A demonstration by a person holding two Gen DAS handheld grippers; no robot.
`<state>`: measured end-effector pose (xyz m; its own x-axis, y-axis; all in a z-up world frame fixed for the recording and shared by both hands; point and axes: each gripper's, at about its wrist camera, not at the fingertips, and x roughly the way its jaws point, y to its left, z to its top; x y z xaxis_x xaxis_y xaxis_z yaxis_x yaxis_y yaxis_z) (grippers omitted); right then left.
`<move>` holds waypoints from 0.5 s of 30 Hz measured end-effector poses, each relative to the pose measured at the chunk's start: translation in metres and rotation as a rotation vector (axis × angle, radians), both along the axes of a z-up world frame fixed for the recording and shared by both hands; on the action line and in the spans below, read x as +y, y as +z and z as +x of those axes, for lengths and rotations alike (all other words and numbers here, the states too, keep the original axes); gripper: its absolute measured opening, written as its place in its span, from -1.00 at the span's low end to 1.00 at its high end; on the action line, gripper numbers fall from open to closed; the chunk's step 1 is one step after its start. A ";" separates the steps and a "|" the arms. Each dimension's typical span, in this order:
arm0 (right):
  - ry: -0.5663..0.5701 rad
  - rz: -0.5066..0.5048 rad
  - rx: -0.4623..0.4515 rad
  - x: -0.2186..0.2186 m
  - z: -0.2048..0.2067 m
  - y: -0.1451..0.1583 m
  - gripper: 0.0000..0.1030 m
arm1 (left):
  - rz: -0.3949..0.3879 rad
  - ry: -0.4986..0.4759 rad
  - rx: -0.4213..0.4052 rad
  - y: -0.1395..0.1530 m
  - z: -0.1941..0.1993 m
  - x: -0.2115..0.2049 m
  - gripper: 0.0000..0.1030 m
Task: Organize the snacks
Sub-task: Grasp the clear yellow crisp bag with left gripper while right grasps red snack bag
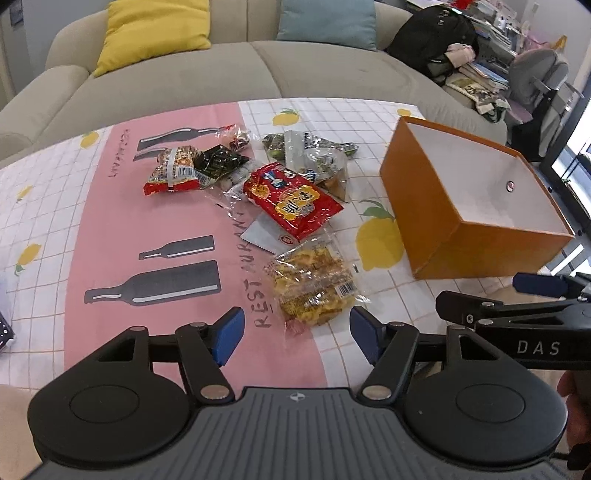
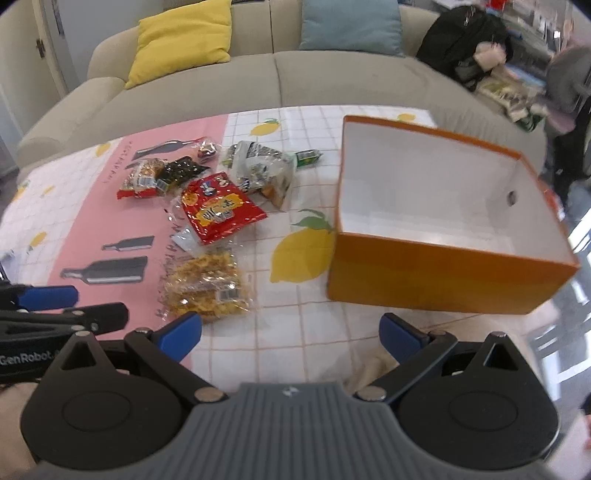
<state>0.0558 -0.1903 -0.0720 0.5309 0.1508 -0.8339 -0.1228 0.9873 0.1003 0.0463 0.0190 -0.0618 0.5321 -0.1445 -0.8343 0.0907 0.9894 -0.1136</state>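
Both grippers, left (image 1: 296, 334) & right (image 2: 290, 331), are hovering w/ jaws apart, empty. Yellow pack (image 1: 314, 282) just ahead of left: light, crinkly, slippery, prob crushable; pinch an edge. Box (image 2: 424, 280) ahead-right.

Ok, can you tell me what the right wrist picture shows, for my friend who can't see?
An empty orange cardboard box sits right of scattered snack packets, nearest a clear bag of yellow crisps, on a lemon-print tablecloth. The right claw is open.

A long beige fabric sofa (image 1: 229, 74) stands behind the table, bearing a yellow square cushion (image 1: 155, 33) and a light blue cushion (image 1: 327, 22). A black backpack (image 1: 432, 37) rests at its right end, beside a grey office chair (image 1: 539, 74).
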 end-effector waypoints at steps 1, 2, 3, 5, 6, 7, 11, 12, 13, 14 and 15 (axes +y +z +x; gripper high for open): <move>0.000 0.012 0.011 0.000 0.005 -0.004 0.84 | -0.014 0.008 0.008 -0.003 0.005 0.003 0.49; 0.003 0.021 0.025 0.001 0.011 -0.008 0.79 | -0.029 0.019 0.014 -0.005 0.011 0.005 0.49; 0.007 0.027 0.038 0.003 0.017 -0.013 0.68 | -0.039 0.036 0.022 -0.009 0.017 0.008 0.49; 0.016 0.034 0.060 0.006 0.026 -0.021 0.48 | -0.058 0.063 0.041 -0.016 0.027 0.011 0.49; 0.021 0.041 0.070 0.008 0.031 -0.025 0.35 | -0.074 0.075 0.053 -0.020 0.032 0.013 0.49; 0.029 0.051 0.079 0.011 0.035 -0.029 0.22 | -0.094 0.090 0.068 -0.024 0.037 0.015 0.49; 0.072 0.068 0.112 0.022 0.050 -0.048 -0.18 | -0.162 0.153 0.112 -0.041 0.053 0.022 0.67; 0.081 0.067 0.121 0.025 0.054 -0.053 -0.28 | -0.170 0.166 0.119 -0.045 0.056 0.024 0.68; 0.087 0.068 0.126 0.028 0.057 -0.056 -0.41 | -0.173 0.178 0.129 -0.050 0.060 0.025 0.68; 0.093 0.072 0.129 0.030 0.061 -0.061 -0.47 | -0.179 0.189 0.139 -0.055 0.063 0.025 0.68; 0.096 0.071 0.128 0.032 0.064 -0.064 -0.55 | -0.187 0.199 0.147 -0.059 0.066 0.026 0.68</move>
